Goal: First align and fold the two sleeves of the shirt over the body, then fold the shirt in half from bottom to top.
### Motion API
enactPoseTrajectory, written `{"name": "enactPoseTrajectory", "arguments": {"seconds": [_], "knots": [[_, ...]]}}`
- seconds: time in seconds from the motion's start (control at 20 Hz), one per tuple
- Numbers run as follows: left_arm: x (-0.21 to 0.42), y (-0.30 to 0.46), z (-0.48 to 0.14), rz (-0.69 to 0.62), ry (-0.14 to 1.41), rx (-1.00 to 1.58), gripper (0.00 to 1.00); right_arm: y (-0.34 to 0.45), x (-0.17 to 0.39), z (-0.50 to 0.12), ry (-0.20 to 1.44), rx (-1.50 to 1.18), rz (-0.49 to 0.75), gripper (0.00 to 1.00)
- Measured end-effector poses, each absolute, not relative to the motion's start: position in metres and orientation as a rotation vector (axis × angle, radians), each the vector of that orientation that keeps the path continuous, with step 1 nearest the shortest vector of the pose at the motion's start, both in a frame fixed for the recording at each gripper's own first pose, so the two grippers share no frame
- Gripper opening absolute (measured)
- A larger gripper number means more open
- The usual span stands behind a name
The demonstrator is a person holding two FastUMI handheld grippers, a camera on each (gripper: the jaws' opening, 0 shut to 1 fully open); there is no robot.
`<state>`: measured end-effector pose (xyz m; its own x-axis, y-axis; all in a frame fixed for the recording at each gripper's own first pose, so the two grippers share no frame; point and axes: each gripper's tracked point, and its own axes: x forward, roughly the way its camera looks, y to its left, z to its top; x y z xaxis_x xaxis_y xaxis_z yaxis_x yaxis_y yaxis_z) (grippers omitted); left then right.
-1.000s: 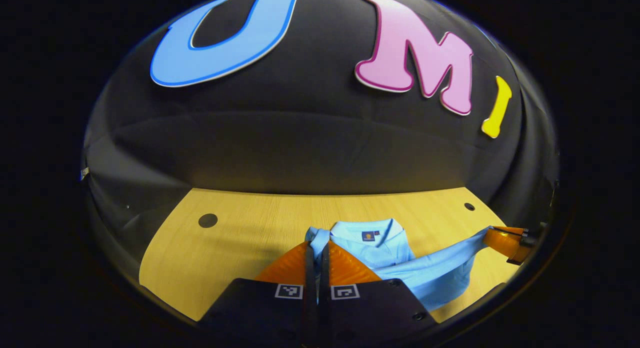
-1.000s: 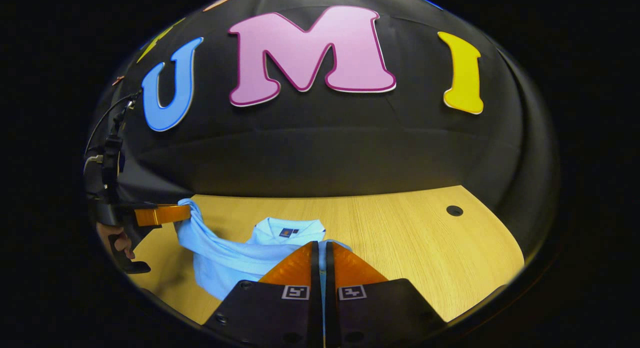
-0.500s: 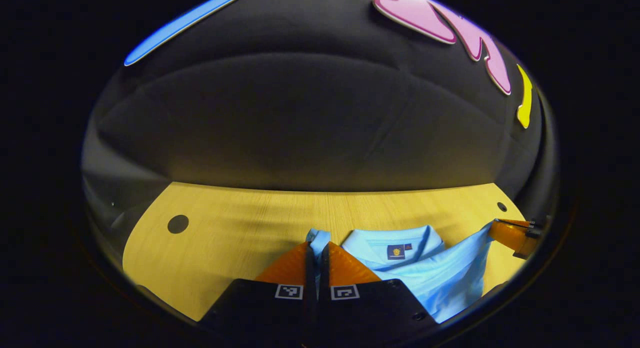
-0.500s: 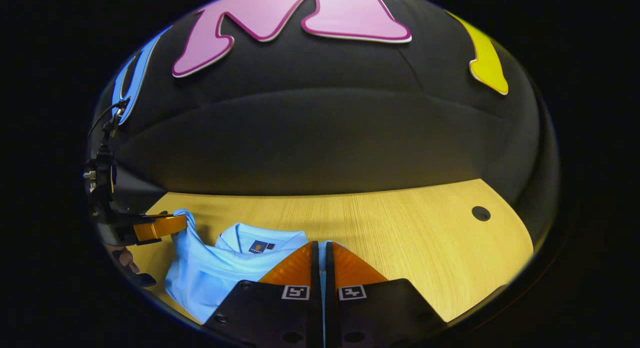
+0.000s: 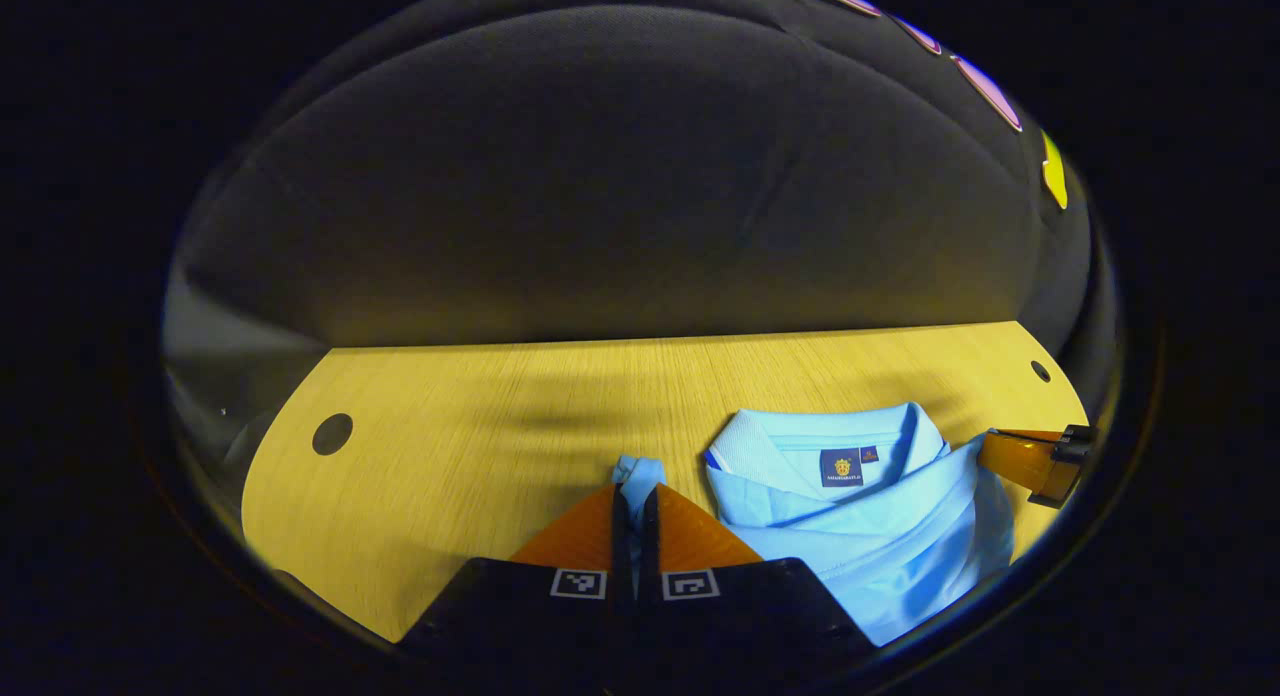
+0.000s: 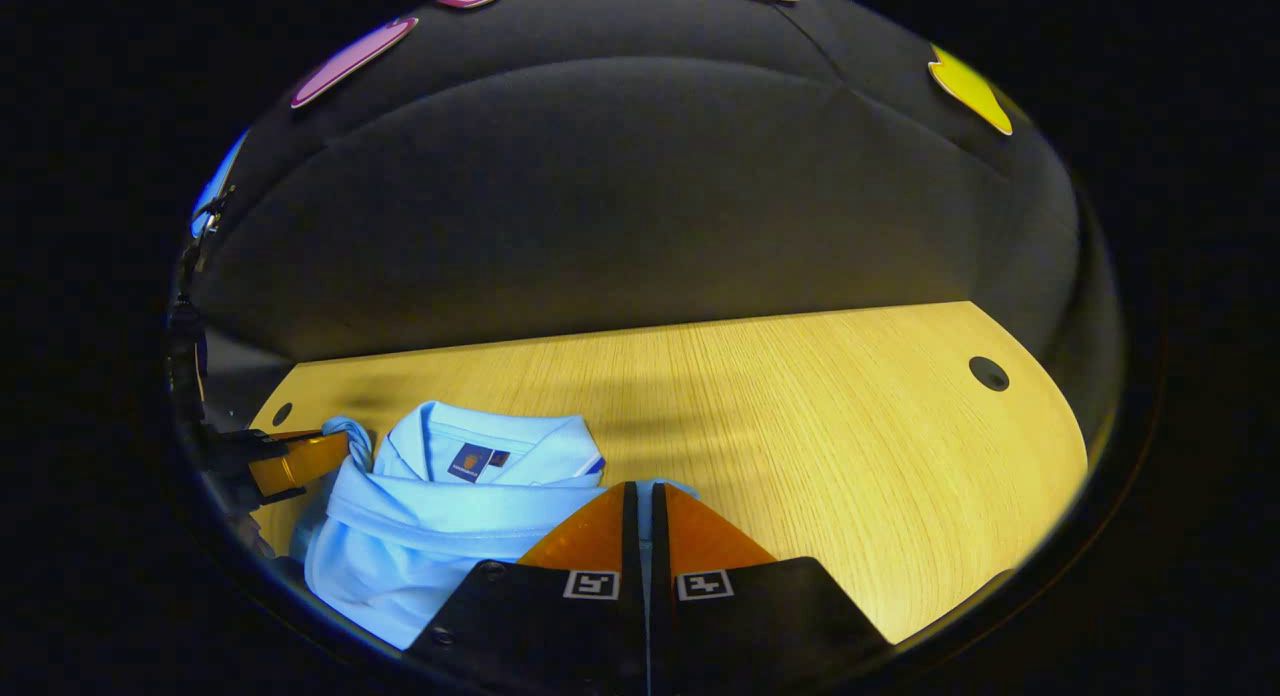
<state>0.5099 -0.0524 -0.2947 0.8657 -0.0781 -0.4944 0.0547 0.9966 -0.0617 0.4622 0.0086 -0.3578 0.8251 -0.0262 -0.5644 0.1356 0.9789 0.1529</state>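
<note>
Folding step: the hem of the shirt [image 5: 880, 536] is judged to be on its way up to the collar [image 5: 830, 446], the last fold.
Left gripper [image 5: 634, 496]: closed on one hem corner, a tuft of cloth showing past its tips.
Right gripper [image 6: 640, 496]: closed on the other corner.
Shirt: lying on the table [image 6: 800, 416] between the grippers, collar farthest away.
Key relation: the held hem runs crosswise from gripper to gripper; the collar lies just ahead, about equally near to each.
</note>
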Motion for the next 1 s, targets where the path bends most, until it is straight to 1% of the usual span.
{"name": "enactPoseTrajectory", "arguments": {"seconds": [0.2,0.25,0.3,0.4,0.5,0.55,0.6,0.7,0.75,0.8,0.85,0.9,0.95,1.0], "knots": [[0.509,-0.054,-0.303,-0.08,0.543,-0.037,0.07,0.007,0.463,-0.365,0.615,0.206,-0.11,0.07],[0.509,-0.055,-0.304,-0.081,0.549,-0.033,0.12,0.006,0.463,-0.365,0.613,0.206,-0.113,0.11],[0.508,-0.055,-0.304,-0.08,0.55,-0.029,0.15,0.007,0.463,-0.366,0.617,0.207,-0.115,0.13],[0.507,-0.056,-0.303,-0.083,0.556,-0.026,0.18,0.007,0.462,-0.366,0.622,0.207,-0.115,0.16],[0.505,-0.056,-0.308,-0.08,0.572,-0.019,0.27,0.007,0.461,-0.368,0.629,0.21,-0.122,0.17],[0.504,-0.056,-0.308,-0.086,0.579,-0.019,0.31,0.007,0.459,-0.367,0.633,0.212,-0.125,0.25],[0.503,-0.057,-0.308,-0.089,0.585,-0.021,0.33,0.005,0.46,-0.367,0.635,0.21,-0.129,0.22],[0.502,-0.056,-0.309,-0.087,0.59,-0.022,0.53,0.008,0.457,-0.366,0.639,0.212,-0.126,0.37],[0.501,-0.056,-0.31,-0.093,0.595,-0.028,0.63,0.01,0.457,-0.367,0.643,0.216,-0.121,0.49],[0.498,-0.058,-0.308,-0.105,0.6,-0.041,0.68,0.011,0.455,-0.366,0.647,0.22,-0.114,0.56],[0.495,-0.056,-0.305,-0.103,0.602,-0.044,0.7,0.012,0.453,-0.365,0.649,0.22,-0.11,0.64],[0.493,-0.051,-0.3,-0.086,0.595,-0.041,0.73,0.011,0.45,-0.362,0.647,0.214,-0.11,0.69],[0.491,-0.047,-0.296,-0.072,0.584,-0.043,0.81,0.01,0.448,-0.357,0.636,0.207,-0.111,0.79],[0.489,-0.045,-0.289,-0.065,0.569,-0.056,0.89,0.008,0.447,-0.351,0.618,0.204,-0.112,0.87]]}}
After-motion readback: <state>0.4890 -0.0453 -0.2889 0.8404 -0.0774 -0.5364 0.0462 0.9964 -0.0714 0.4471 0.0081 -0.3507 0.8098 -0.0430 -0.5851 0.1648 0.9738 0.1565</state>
